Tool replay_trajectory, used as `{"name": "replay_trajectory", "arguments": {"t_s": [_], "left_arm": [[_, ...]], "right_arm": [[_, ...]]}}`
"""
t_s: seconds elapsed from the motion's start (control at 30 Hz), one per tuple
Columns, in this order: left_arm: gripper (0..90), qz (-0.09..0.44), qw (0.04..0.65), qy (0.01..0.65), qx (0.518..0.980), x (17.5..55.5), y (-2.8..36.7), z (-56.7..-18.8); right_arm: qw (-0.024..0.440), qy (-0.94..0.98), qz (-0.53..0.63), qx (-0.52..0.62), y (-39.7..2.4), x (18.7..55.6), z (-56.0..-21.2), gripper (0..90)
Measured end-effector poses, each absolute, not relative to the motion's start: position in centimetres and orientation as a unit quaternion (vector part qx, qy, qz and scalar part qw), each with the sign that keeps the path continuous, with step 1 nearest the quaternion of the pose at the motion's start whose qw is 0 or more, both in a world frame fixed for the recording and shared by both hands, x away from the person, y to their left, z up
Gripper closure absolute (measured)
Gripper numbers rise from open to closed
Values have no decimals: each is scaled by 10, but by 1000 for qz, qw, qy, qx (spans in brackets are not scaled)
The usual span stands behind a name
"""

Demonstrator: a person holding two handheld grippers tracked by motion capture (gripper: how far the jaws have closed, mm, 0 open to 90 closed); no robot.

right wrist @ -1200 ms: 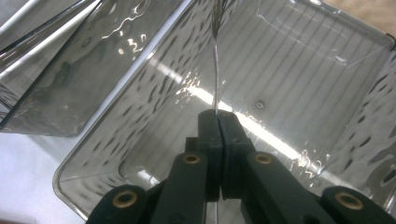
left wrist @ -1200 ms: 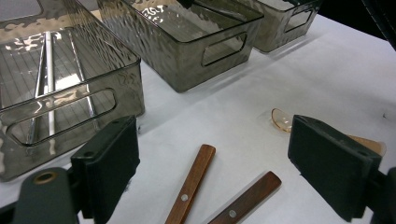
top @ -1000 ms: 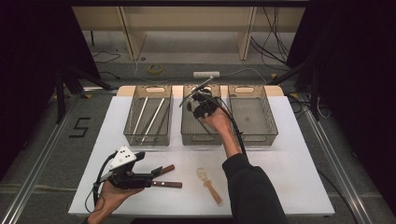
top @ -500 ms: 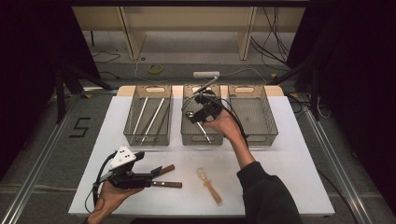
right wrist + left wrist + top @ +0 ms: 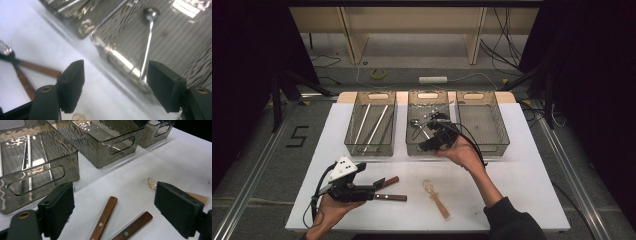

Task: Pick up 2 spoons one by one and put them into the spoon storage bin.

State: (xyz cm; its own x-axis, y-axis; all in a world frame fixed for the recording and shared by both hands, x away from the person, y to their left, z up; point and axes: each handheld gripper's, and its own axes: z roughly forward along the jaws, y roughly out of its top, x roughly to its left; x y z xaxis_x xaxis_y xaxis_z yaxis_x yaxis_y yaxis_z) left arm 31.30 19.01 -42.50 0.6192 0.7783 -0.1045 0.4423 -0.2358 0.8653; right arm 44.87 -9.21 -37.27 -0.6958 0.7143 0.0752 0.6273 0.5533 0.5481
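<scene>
A metal spoon (image 5: 417, 126) (image 5: 149, 37) lies in the middle smoked-plastic bin (image 5: 428, 95). My right gripper (image 5: 428, 145) (image 5: 117, 77) hovers over that bin's near rim. Its jaws have just been opening and nothing is between them. Two wooden-handled utensils (image 5: 388, 189) (image 5: 103, 218) lie on the white table by my left gripper (image 5: 367, 191) (image 5: 120, 202). That gripper rests low at the front left, jaws wide open, with the handles on the table ahead between them. An amber plastic spoon (image 5: 437, 197) (image 5: 152, 182) lies at front centre.
The left bin (image 5: 371, 95) (image 5: 37, 172) holds several long thin rods. The right bin (image 5: 482, 96) has nothing visible in it. The white table (image 5: 532, 175) has free room at the right. Cables and rails run on the floor beyond.
My right gripper has drawn back from deeper over the middle bin to its near rim. The left gripper and the utensils on the table have not moved.
</scene>
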Motion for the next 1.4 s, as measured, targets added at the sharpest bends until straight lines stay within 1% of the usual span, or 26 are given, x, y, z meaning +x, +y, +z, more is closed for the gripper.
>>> {"name": "replay_trajectory", "arguments": {"t_s": [0.17,0.53,0.73,1.17,1.4], "left_arm": [[156,178,471,400,766,313,190,-425],[156,178,469,401,767,313,190,-425],[156,176,470,401,766,313,189,-426],[156,178,467,399,769,312,190,-425],[155,178,468,398,769,312,190,-425]], "right_arm": [[69,883,285,366,-98,429,-376,298],[67,894,266,354,-111,393,-392,293],[71,896,262,352,-116,381,-395,290],[49,907,239,342,-114,358,-407,272],[48,912,224,340,-113,352,-415,256]]}}
